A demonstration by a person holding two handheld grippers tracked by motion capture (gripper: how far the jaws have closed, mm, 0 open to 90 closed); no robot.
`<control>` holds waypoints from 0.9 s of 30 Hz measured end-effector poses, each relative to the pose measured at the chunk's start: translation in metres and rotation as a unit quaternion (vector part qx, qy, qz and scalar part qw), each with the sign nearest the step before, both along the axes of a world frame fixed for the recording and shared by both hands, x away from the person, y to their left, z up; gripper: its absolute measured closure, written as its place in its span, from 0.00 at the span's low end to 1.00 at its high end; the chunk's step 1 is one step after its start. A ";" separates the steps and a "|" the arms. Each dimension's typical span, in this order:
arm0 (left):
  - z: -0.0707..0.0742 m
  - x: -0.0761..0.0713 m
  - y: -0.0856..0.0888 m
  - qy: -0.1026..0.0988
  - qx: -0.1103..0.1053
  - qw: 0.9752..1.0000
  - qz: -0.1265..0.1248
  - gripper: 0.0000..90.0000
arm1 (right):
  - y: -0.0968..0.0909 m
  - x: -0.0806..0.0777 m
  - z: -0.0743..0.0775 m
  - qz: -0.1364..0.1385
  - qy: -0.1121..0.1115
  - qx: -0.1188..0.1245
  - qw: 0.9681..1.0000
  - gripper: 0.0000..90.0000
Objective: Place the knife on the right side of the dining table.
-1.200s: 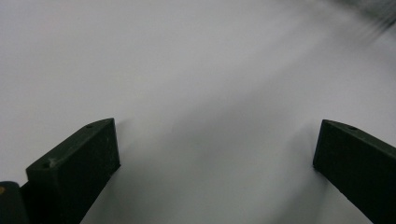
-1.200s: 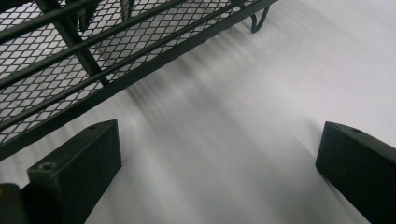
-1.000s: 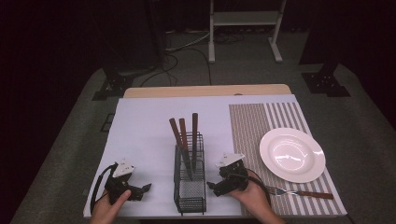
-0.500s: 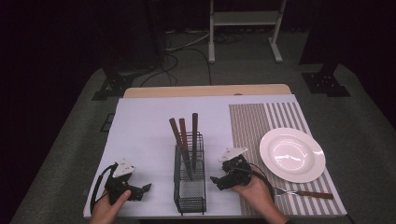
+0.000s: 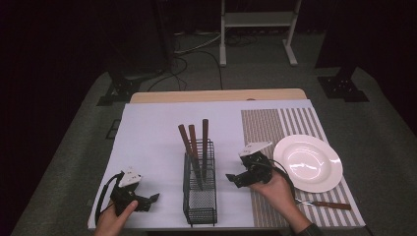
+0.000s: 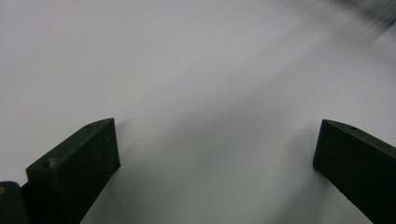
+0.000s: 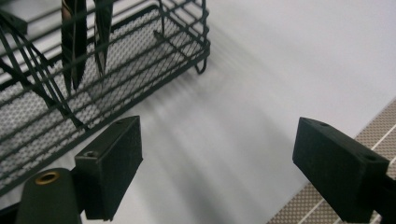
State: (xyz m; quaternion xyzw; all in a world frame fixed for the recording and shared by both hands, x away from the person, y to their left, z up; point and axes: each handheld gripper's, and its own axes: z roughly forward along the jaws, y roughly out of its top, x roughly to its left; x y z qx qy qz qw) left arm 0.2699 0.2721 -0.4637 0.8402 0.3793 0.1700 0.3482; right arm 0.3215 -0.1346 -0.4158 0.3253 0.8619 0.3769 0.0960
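Note:
A black wire caddy [image 5: 200, 189] stands at the table's front middle with three brown-handled utensils [image 5: 194, 147] upright in it. My right gripper [image 5: 235, 178] hovers just right of the caddy, held by a hand, jaws wide apart with nothing between them. In the right gripper view the caddy [image 7: 93, 70] lies ahead to the left, and my right gripper [image 7: 217, 168] is open over white cloth. My left gripper [image 5: 152, 199] rests open near the front left edge; in the left gripper view my left gripper [image 6: 215, 154] faces bare white cloth.
A white plate [image 5: 308, 162] sits on the striped placemat [image 5: 275, 128] at the right. A brown-handled fork [image 5: 324, 203] lies on the mat below the plate. A white cloth [image 5: 152, 132] covers the table's left and middle. Dark floor surrounds the table.
My right gripper has risen and shifted slightly away from the front edge, beside the caddy. The left gripper has barely moved.

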 end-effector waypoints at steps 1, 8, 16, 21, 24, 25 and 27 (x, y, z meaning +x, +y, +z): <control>0.000 0.000 0.000 0.000 0.000 1.000 0.000 0.00 | 0.000 0.000 0.000 0.000 0.000 0.000 1.000 0.16; 0.000 0.000 0.000 0.000 0.000 1.000 0.000 0.00 | -0.003 0.007 0.017 0.003 -0.006 0.021 1.000 0.16; 0.000 0.000 0.000 -0.001 0.000 1.000 0.000 0.00 | -0.007 0.012 0.035 0.002 -0.017 0.052 0.999 0.16; 0.000 0.000 0.000 -0.001 0.000 1.000 0.000 0.00 | -0.011 0.017 0.048 0.002 -0.020 0.077 0.997 0.16; 0.000 0.000 0.000 -0.001 -0.001 1.000 0.000 0.00 | -0.012 0.018 0.055 0.003 -0.025 0.088 0.996 0.16; 0.000 0.000 0.000 0.000 -0.001 1.000 0.000 0.00 | -0.012 0.018 0.057 0.003 -0.025 0.091 0.996 0.16; 0.000 0.000 0.000 0.000 -0.001 1.000 0.000 0.00 | -0.013 0.019 0.061 0.006 -0.026 0.100 0.995 0.16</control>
